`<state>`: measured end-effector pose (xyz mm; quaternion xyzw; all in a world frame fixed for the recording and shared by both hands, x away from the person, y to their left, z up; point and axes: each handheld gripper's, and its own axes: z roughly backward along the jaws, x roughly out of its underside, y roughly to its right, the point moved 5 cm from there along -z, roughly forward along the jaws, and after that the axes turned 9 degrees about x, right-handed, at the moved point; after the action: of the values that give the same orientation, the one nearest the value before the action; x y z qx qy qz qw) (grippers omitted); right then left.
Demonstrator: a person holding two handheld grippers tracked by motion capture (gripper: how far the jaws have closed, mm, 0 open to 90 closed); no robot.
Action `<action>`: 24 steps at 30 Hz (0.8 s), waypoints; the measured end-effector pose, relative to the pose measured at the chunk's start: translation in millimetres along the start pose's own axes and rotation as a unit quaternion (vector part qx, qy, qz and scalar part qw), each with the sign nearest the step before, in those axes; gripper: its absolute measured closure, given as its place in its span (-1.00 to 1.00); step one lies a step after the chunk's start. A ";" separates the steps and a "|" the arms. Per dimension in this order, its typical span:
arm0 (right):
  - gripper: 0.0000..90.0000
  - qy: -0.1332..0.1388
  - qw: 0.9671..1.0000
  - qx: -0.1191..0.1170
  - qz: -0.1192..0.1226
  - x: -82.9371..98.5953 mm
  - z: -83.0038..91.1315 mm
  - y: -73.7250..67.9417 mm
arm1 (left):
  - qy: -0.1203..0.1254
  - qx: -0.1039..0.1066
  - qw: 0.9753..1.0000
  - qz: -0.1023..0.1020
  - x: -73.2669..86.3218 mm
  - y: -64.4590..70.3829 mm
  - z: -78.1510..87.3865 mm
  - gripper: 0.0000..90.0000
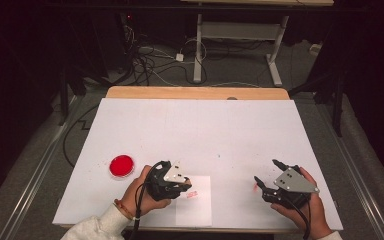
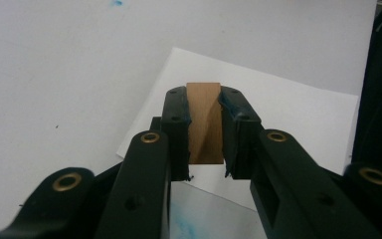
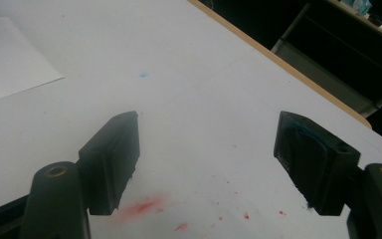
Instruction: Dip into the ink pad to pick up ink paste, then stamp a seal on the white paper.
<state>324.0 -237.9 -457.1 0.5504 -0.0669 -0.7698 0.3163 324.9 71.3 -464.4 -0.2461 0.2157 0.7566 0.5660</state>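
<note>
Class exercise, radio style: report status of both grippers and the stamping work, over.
Left gripper shut on wooden stamp, over the paper sheet. Right gripper open, idle. Red ink pad off left; nothing obstructing.

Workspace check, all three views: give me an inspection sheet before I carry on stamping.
Surface: white table cover, with red ink smears near the right tool and a small blue speck.
Job's things: wooden stamp block; white paper sheet with a red print; round red ink pad to the left of the sheet.
Clutter: nothing seen.
Grippers: left tool shut on the stamp block above the paper; right tool open, holding nothing, over the smears.
Cables: one trails from each tool; a tangle lies on the floor beyond the table.
Surroundings: dark room, white desk frame behind.
</note>
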 end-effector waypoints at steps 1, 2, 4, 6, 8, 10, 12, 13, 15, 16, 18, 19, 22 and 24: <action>-0.41 -0.001 1.000 0.001 -0.001 -0.1 -0.3 0.4 | -0.001 -0.003 1.000 0.000 0.8 -0.5 0.4 0.63; -0.41 0.000 1.000 0.001 -0.002 -0.5 -0.4 0.4 | -0.001 -0.006 1.000 0.001 1.2 -0.9 0.9 0.63; -0.41 0.001 1.000 0.000 -0.001 -1.2 -0.2 -0.2 | 0.000 -0.007 1.000 0.001 2.0 -1.5 2.2 0.63; -0.41 0.002 1.000 -0.001 0.001 -2.0 -0.2 -1.4 | 0.001 -0.010 1.000 0.003 2.5 -1.9 3.6 0.63; -0.41 0.003 1.000 -0.004 0.002 -2.5 -0.5 -2.6 | 0.003 -0.011 1.000 0.004 2.5 -2.3 5.1 0.63; -0.41 0.005 1.000 -0.007 0.004 -2.9 -0.7 -3.1 | 0.006 -0.011 1.000 0.004 2.6 -2.9 6.6 0.63; -0.41 0.007 1.000 -0.009 0.003 -3.2 -1.0 -3.1 | 0.007 -0.014 1.000 0.005 3.1 -3.6 8.0 0.63; -0.41 0.007 1.000 -0.010 0.003 -3.3 -1.4 -3.2 | 0.008 -0.014 1.000 0.006 3.7 -4.2 8.9 0.63; -0.41 0.007 1.000 -0.010 0.004 -3.3 -1.8 -3.4 | 0.007 -0.016 1.000 0.006 4.7 -4.6 10.2 0.63; -0.41 0.006 1.000 -0.010 0.005 -3.1 -1.9 -3.5 | 0.007 -0.018 1.000 0.007 5.2 -5.1 11.2 0.63; -0.41 0.006 1.000 -0.009 0.006 -3.1 -2.0 -4.0 | 0.007 -0.020 1.000 0.008 5.9 -5.7 13.4 0.63; -0.41 0.007 1.000 -0.009 0.006 -3.3 -1.6 -4.2 | 0.008 -0.022 1.000 0.008 6.0 -6.1 14.4 0.63; -0.41 0.010 1.000 -0.010 0.005 -4.3 -0.9 -4.3 | 0.014 -0.024 1.000 0.010 5.9 -7.3 19.0 0.63; -0.41 0.011 1.000 -0.009 0.006 -4.5 -1.0 -4.0 | 0.015 -0.026 0.999 0.010 6.3 -8.6 21.4 0.63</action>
<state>324.2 -231.9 -455.6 0.5553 -0.0594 -0.7626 0.3265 328.9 91.4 -451.8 -0.2700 0.2070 0.7640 0.5482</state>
